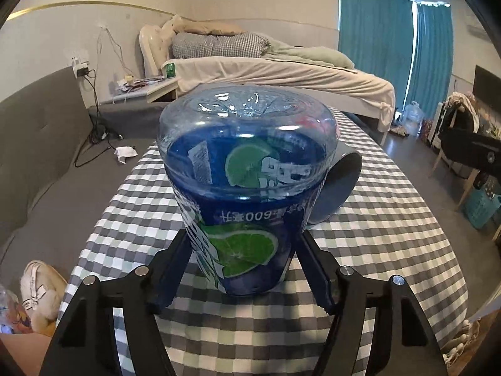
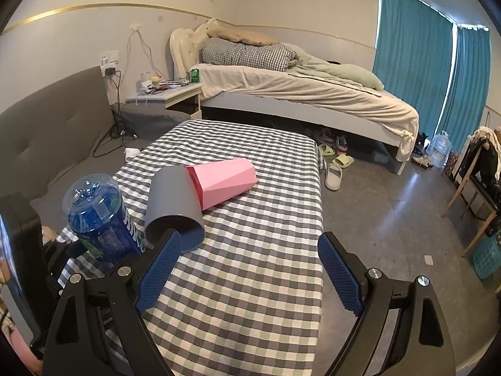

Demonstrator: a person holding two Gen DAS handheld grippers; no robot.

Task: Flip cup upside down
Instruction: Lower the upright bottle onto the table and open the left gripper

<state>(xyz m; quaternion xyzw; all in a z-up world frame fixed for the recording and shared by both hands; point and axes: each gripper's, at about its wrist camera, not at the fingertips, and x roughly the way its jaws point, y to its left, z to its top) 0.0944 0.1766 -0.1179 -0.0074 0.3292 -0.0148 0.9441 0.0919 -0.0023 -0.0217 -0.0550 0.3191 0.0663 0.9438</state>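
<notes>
A clear blue plastic cup (image 1: pixel 244 188) with a lime label stands base up, its print reading inverted, between the fingers of my left gripper (image 1: pixel 244 235), which is shut on its lower part. Its rim sits at or just above the checked tablecloth (image 1: pixel 391 250); I cannot tell if it touches. In the right wrist view the same blue cup (image 2: pixel 94 216) is at the left. A grey cup (image 2: pixel 172 206) lies on its side beside it, mouth toward me, and a pink faceted cup (image 2: pixel 225 181) lies on its side behind that. My right gripper (image 2: pixel 250 239) hangs open over the tablecloth (image 2: pixel 250 297), holding nothing.
The grey cup (image 1: pixel 341 185) lies right behind the blue one. A grey sofa (image 2: pixel 47 144) runs along the table's left side. A bed (image 2: pixel 313 94) and a nightstand (image 2: pixel 169 94) stand beyond the far end. Slippers (image 2: pixel 333 175) and a wooden chair (image 2: pixel 469 188) are on the floor to the right.
</notes>
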